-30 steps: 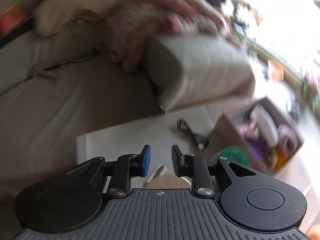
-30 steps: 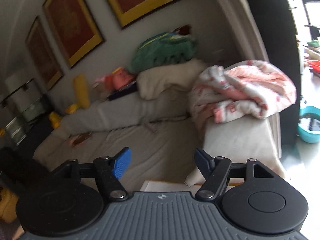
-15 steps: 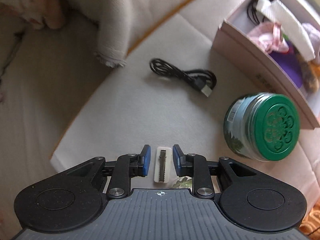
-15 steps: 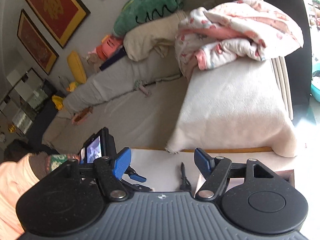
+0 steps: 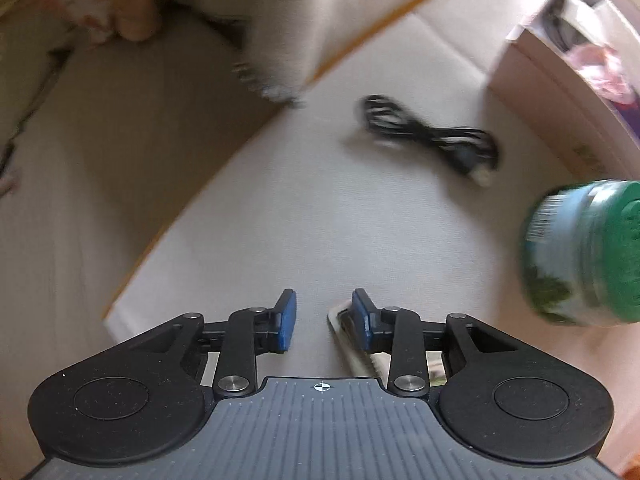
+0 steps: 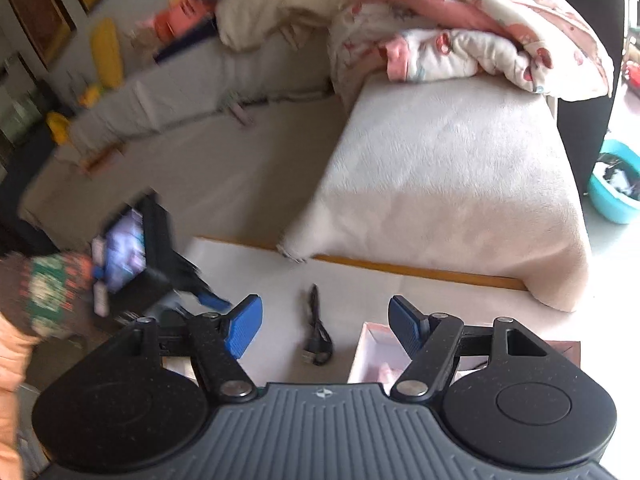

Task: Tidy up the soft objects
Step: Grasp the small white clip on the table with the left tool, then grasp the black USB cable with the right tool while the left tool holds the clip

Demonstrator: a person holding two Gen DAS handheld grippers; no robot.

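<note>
My left gripper [image 5: 324, 320] points down at the white table [image 5: 320, 208], and its jaws are opening. A small white toothed clip [image 5: 339, 322] lies on the table beside the right blue pad, not pressed between the pads. A coiled black cable [image 5: 432, 140] lies further ahead. My right gripper [image 6: 326, 322] hangs open over the same table, with nothing between its fingers. Below it are the cable [image 6: 316, 332] and the corner of a pink box [image 6: 372, 356]. A pink and white blanket [image 6: 460, 28] is heaped on the sofa [image 6: 440, 180].
A glass jar with a green lid [image 5: 584, 256] stands to the right of the left gripper. The pink box [image 5: 560, 80] holds several soft items. A patterned sleeve [image 6: 44, 292] carries the other gripper at the table's left. A teal basin [image 6: 616, 196] sits on the floor.
Both views tilted down from the sofa to the table. The left jaws widened; the white clip, between them half a second ago, now sits by the right pad. The left hand entered the right view.
</note>
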